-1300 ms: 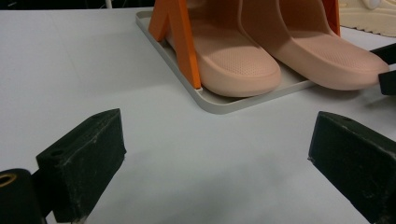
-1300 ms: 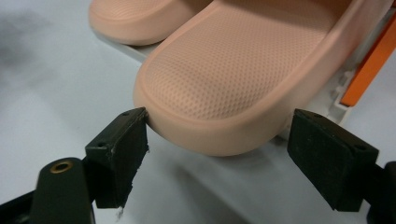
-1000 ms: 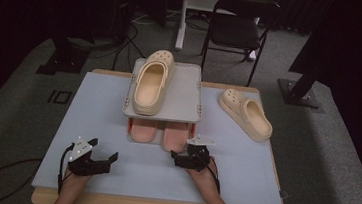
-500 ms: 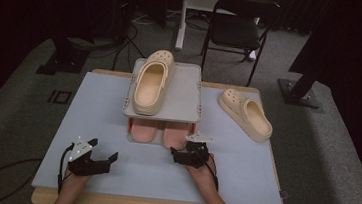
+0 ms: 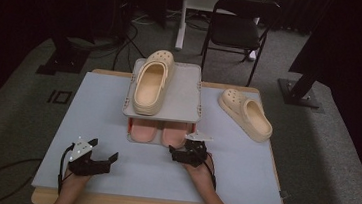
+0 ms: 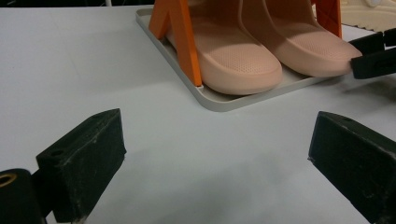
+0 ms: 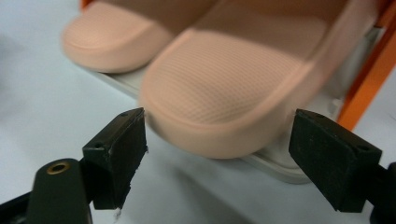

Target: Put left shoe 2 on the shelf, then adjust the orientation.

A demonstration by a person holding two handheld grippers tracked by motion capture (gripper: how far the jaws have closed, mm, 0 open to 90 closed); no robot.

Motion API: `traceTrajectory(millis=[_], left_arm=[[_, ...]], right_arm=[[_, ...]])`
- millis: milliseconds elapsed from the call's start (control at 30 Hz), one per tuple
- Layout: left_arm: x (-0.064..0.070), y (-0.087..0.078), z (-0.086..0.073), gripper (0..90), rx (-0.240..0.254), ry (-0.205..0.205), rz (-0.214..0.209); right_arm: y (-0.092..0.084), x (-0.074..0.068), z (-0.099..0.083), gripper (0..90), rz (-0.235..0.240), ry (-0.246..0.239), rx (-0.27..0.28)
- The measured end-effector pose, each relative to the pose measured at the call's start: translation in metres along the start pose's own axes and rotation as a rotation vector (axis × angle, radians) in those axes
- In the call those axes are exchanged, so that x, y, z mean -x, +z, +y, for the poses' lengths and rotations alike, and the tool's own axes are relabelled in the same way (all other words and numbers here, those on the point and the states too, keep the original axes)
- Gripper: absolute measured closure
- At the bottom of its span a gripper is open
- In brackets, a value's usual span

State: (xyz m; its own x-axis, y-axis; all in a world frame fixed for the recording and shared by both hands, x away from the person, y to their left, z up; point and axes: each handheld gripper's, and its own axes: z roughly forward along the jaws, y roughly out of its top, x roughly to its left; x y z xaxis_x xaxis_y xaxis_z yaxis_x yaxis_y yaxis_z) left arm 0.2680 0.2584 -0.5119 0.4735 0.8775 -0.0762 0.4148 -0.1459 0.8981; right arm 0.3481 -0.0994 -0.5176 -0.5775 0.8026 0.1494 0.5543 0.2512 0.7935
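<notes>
A two-tier shoe rack stands mid-table, and a cream clog [image 5: 151,79] lies on its grey top shelf [image 5: 185,90]. Two pink slippers [image 5: 141,131] [image 5: 173,134] sit side by side on the lower tray [image 6: 224,100], toes toward me. A second cream clog [image 5: 245,113] lies on the table to the right. My right gripper [image 5: 178,152] [image 7: 219,154] is open just in front of the right pink slipper's toe [image 7: 233,93], a jaw at each side, not pressing. My left gripper [image 5: 104,150] [image 6: 217,158] is open over bare table at the front left, holding nothing.
Orange posts [image 6: 182,37] [image 7: 369,79] carry the rack's top shelf. The table top [image 5: 93,108] is pale blue-white with a wooden rim. Beyond it stand a black chair [image 5: 236,32] and dark stand bases on grey carpet. Cables trail from both grippers.
</notes>
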Motion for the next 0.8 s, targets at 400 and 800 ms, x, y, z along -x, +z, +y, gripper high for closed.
traceTrajectory(millis=[400,800], left_arm=[[0.0,0.0,0.0,3.6,0.0,-0.004,0.0],[0.0,0.0,0.0,3.5,-0.004,-0.004,-0.004]], right_arm=[[-0.028,-0.002,-0.004,14.3,0.116,-0.169,0.086],[-0.06,0.017,-0.009,10.8,0.188,-0.136,0.093]])
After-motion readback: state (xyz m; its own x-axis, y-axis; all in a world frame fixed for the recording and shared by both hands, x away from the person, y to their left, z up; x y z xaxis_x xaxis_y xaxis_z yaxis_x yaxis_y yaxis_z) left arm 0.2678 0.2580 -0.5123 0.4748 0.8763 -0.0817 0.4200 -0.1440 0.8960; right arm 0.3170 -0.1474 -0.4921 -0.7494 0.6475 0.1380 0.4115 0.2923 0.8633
